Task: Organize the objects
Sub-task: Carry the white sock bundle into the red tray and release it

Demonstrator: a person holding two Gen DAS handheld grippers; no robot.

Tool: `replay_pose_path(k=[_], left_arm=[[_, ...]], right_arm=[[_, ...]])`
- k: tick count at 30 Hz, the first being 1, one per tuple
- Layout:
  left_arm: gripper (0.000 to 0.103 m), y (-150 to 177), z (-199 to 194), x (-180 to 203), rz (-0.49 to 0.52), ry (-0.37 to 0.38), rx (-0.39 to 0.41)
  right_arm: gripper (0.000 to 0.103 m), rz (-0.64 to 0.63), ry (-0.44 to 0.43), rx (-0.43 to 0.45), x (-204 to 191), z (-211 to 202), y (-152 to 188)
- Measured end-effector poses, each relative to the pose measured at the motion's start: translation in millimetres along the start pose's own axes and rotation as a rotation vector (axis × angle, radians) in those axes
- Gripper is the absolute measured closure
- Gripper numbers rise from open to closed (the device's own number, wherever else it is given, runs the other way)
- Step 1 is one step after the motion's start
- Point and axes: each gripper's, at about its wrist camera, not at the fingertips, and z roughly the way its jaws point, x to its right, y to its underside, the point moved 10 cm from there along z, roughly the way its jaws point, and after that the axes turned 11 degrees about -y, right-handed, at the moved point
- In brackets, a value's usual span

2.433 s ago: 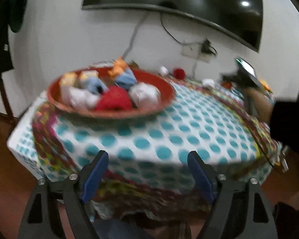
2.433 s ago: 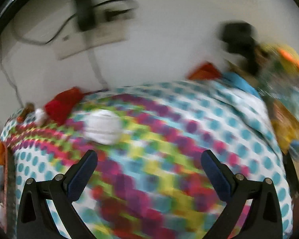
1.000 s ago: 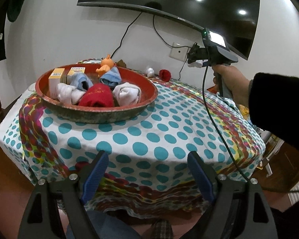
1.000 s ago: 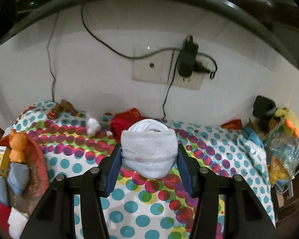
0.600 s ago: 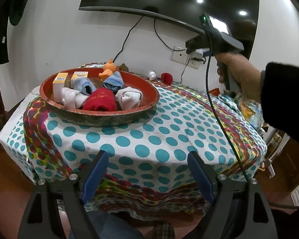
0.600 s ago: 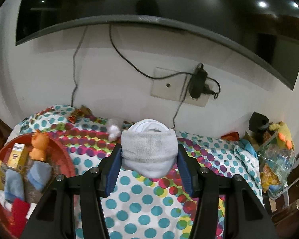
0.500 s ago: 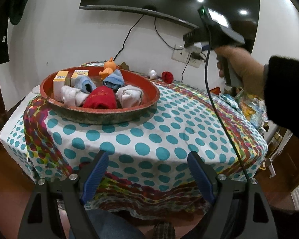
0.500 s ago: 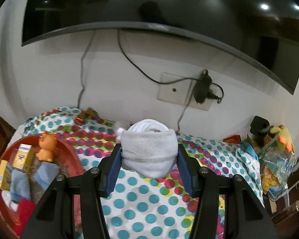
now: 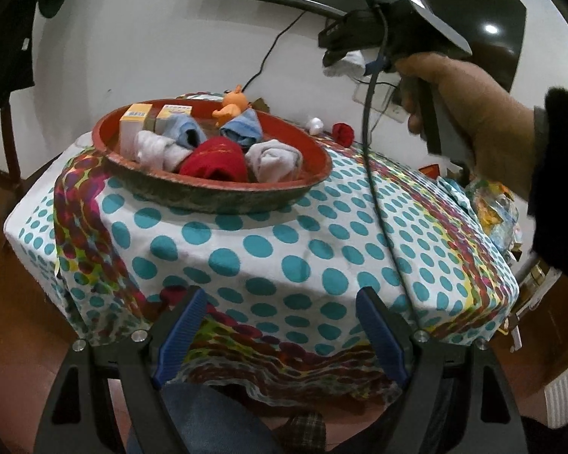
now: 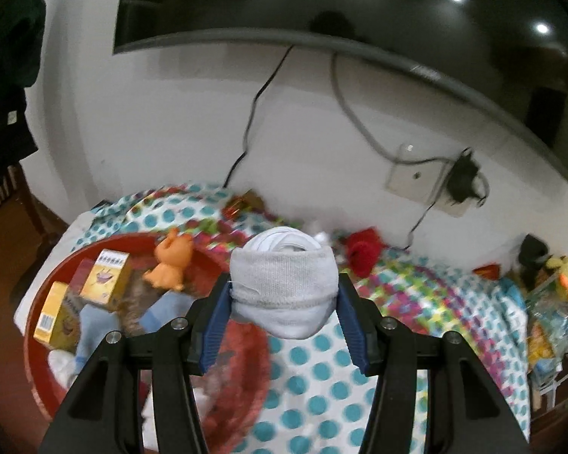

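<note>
My right gripper (image 10: 284, 317) is shut on a rolled white sock (image 10: 284, 283) and holds it in the air above the table, by the right rim of the red tray (image 10: 34, 359). In the left wrist view the same gripper (image 9: 344, 62) hangs high over the tray's far right side (image 9: 314, 151). The tray holds rolled socks in white, blue and red, two yellow boxes (image 9: 136, 121) and an orange toy (image 9: 231, 106). A red sock (image 10: 363, 249) and a small white ball (image 9: 316, 125) lie on the table behind. My left gripper (image 9: 280, 336) is open and empty at the table's near edge.
The table wears a teal-dotted cloth (image 9: 284, 249). A wall socket with a plug and cables (image 10: 454, 185) sits behind, under a wall screen. A bag and clutter (image 10: 549, 302) crowd the right edge. A dark garment hangs at the left.
My right gripper closed on the white sock, lifted it and carried it left toward the tray. My left gripper has stayed open at the near edge.
</note>
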Motion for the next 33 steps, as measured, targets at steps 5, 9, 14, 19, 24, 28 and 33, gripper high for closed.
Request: replay_pose_path(k=[5, 9, 14, 19, 24, 28, 33], left_arm=[[0.019, 0, 5, -8, -0.025, -0.022, -0.016], [0.019, 2, 8, -12, -0.040, -0.032, -0.036], [0.019, 1, 8, -16, -0.047, -0.046, -0.030], [0.019, 0, 7, -14, -0.034, -0.046, -0.023], [0.019, -3, 5, -15, -0.035, -0.050, -0.009], [0.019, -6, 5, -19, -0.052, -0.049, 0.003], [0.019, -8, 5, -19, -0.059, -0.046, 0.004]], right_arm=[[0.052, -0.033, -0.036, -0.045, -30, 20, 23], [0.052, -0.035, -0.056, -0.069, -39, 32, 32], [0.051, -0.042, -0.067, -0.104, -42, 48, 46], [0.051, -0.027, -0.070, -0.135, -40, 63, 58], [0.051, 0.002, -0.081, -0.163, -39, 77, 68], [0.051, 0.002, -0.083, -0.181, -40, 86, 73], [0.051, 0.007, -0.095, -0.207, -43, 97, 83]])
